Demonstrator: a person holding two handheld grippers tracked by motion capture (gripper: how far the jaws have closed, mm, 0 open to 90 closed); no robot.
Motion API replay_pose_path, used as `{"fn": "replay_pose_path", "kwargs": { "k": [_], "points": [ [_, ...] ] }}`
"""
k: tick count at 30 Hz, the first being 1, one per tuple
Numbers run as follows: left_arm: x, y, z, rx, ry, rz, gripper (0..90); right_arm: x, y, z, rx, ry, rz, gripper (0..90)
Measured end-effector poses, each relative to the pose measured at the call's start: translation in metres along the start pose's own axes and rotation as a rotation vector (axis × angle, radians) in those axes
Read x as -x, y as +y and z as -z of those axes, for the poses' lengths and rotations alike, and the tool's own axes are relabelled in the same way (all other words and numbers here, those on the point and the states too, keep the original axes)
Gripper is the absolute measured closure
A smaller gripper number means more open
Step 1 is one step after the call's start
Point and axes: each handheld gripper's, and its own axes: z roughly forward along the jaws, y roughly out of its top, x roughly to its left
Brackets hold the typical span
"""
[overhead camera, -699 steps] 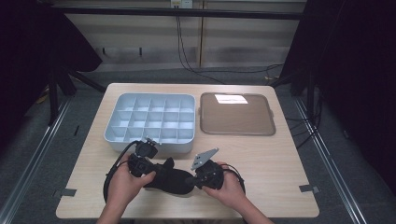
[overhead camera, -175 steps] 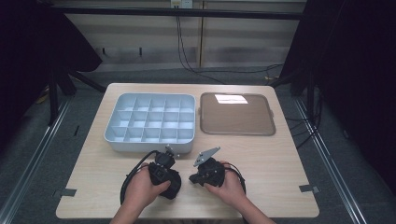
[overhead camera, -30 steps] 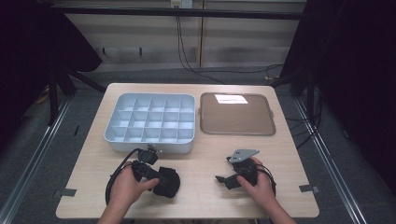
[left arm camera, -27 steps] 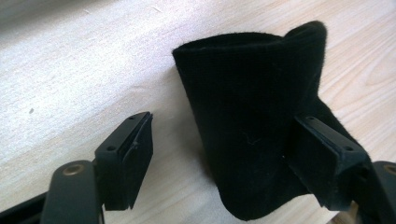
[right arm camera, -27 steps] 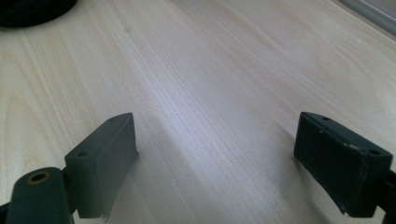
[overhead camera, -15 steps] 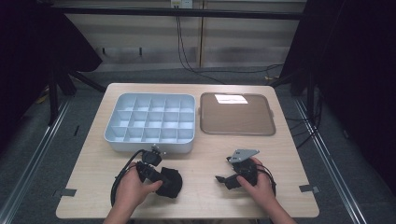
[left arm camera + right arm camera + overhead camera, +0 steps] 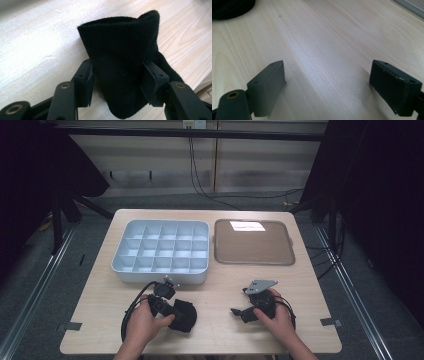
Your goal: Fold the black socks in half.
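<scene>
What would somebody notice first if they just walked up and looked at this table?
Probably the black folded cloth near the front edge of the wooden table, with the left gripper squeezing it from both sides; its jaws have just been closing on it. Behind it sits a pale grey tray of little compartments, with a flat brown tray to its right. The right gripper rests open over bare wood.

Compartment tray (image 7: 131,265) left of flat tray (image 7: 287,247) at table (image 7: 305,285) rear, folded cloth (image 7: 183,316) before compartment tray
</scene>
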Motion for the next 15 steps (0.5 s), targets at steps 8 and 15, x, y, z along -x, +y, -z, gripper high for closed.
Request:
{"fn": "replay_pose_path", "kwargs": {
  "k": [8,15],
  "points": [
    [0.0042,0.0004,0.0008,0.001,0.005,-0.03,58.2,-0.0004,-0.0001,0.0,0.0,-0.003,-0.002,12.7],
    [0.0102,0.002,0.002,-0.008,0.026,-0.03,68.0,-0.0004,0.0,0.0,0.0,-0.003,-0.003,12.7]
  ]
}}
